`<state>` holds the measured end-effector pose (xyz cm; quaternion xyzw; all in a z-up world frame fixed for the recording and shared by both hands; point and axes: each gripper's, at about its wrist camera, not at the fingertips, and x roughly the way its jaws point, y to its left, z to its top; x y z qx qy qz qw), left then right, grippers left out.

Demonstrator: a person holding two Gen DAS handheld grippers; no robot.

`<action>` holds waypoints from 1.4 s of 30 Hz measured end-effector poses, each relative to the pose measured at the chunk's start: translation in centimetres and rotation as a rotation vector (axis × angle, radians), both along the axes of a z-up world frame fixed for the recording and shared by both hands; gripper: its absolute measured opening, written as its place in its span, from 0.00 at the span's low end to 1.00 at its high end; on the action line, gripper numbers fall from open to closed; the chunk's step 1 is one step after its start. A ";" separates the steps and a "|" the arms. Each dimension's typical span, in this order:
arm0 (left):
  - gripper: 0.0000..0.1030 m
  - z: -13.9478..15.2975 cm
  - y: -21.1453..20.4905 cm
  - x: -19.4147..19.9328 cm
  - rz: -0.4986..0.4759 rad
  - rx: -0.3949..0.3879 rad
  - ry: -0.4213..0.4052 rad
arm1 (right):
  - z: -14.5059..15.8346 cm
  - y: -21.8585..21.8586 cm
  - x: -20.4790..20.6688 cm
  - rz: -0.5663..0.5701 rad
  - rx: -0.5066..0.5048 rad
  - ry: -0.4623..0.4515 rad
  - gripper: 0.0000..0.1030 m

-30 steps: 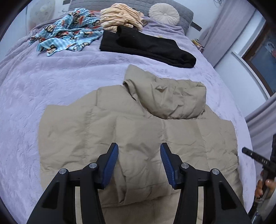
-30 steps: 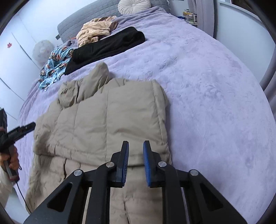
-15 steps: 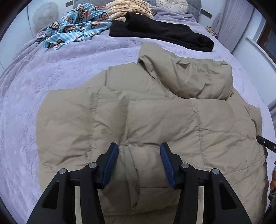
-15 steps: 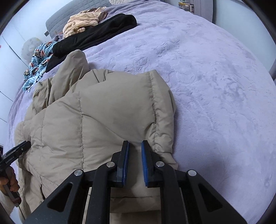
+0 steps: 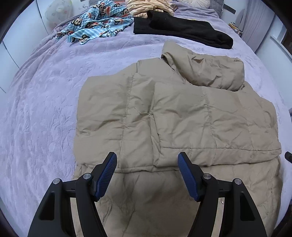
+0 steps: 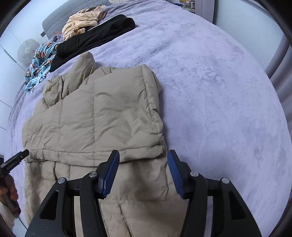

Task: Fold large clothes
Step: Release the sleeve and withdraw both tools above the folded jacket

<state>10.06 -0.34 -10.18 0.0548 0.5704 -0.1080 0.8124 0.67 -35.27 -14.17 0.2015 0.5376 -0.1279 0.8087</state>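
A tan puffer jacket [image 5: 164,116] lies flat on the purple bedspread [image 5: 40,109], hood [image 5: 206,71] toward the headboard, both sleeves folded in across the body. My left gripper [image 5: 147,164] is open and empty, hovering over the jacket's lower middle. In the right wrist view the jacket [image 6: 94,116] fills the left half. My right gripper [image 6: 143,159] is open and empty over the cuff edge of the folded right sleeve [image 6: 142,151].
At the head of the bed lie a black garment [image 5: 182,31], a blue monkey-print cloth [image 5: 96,25] and a striped peach garment [image 5: 147,7]. The bedspread [image 6: 219,102] spreads right of the jacket. The other hand-held gripper [image 6: 12,162] shows at the left edge.
My right gripper was shut on the sleeve and has opened, letting it go on the jacket. My left gripper stayed open and pulled back slightly.
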 end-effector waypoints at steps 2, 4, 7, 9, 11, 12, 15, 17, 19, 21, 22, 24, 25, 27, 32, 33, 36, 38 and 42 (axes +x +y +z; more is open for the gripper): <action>0.68 0.9 -0.4 -1.0 -0.008 0.003 0.007 | 0.2 0.3 -0.8 -0.012 0.042 0.004 0.60; 0.68 1.6 -0.8 -1.8 -0.015 0.015 0.004 | 0.5 0.6 -1.4 -0.017 0.073 0.007 0.62; 0.68 2.5 -1.3 -3.0 -0.016 0.025 0.004 | 0.9 1.1 -2.4 -0.018 0.116 0.004 0.69; 0.68 2.9 -1.5 -3.7 -0.006 0.017 0.016 | 1.0 1.4 -2.9 -0.014 0.143 0.002 0.71; 0.68 3.3 -1.6 -4.7 0.008 0.014 0.020 | 1.2 1.8 -3.3 -0.001 0.162 0.007 0.73; 0.72 3.5 -1.6 -5.0 0.012 0.014 0.021 | 1.3 2.0 -3.6 0.008 0.166 0.008 0.73; 0.99 4.3 -1.6 -6.6 0.043 0.015 0.003 | 1.6 2.5 -4.2 0.028 0.183 0.007 0.74; 0.99 4.7 -1.6 -7.8 0.050 0.017 -0.002 | 1.9 2.7 -4.6 0.046 0.199 0.004 0.77; 0.99 4.8 -1.4 -8.7 0.065 0.022 0.007 | 2.1 3.0 -5.0 0.066 0.207 0.003 0.77; 0.99 4.7 -1.2 -9.8 0.075 0.025 0.026 | 2.2 3.4 -5.4 0.084 0.212 0.008 0.77; 0.99 4.6 -1.1 -10.3 0.076 0.030 0.035 | 2.2 3.6 -5.6 0.093 0.215 0.013 0.77; 0.99 4.5 -1.0 -11.3 0.073 0.039 0.050 | 2.2 4.0 -6.0 0.099 0.218 0.022 0.77; 0.99 4.5 -0.9 -11.7 0.067 0.042 0.056 | 2.3 4.2 -6.3 0.099 0.223 0.024 0.77; 0.99 4.5 -0.7 -12.5 0.056 0.042 0.067 | 2.5 4.7 -6.8 0.099 0.232 0.024 0.77; 0.99 3.8 0.7 -14.0 0.018 0.034 0.110 | 2.7 6.4 -8.1 0.080 0.231 0.012 0.86; 0.99 3.8 1.0 -14.3 0.014 0.034 0.115 | 2.7 6.8 -8.4 0.071 0.233 0.013 0.86; 0.99 3.8 2.6 -15.2 0.012 0.037 0.121 | 2.7 8.3 -9.3 0.057 0.255 0.023 0.89; 0.99 4.0 3.8 -15.8 0.003 0.028 0.123 | 2.7 9.5 -10.0 0.053 0.254 0.030 1.00; 0.99 4.4 5.9 -16.5 -0.024 -0.004 0.129 | 3.1 11.8 -11.5 0.024 0.271 0.025 1.00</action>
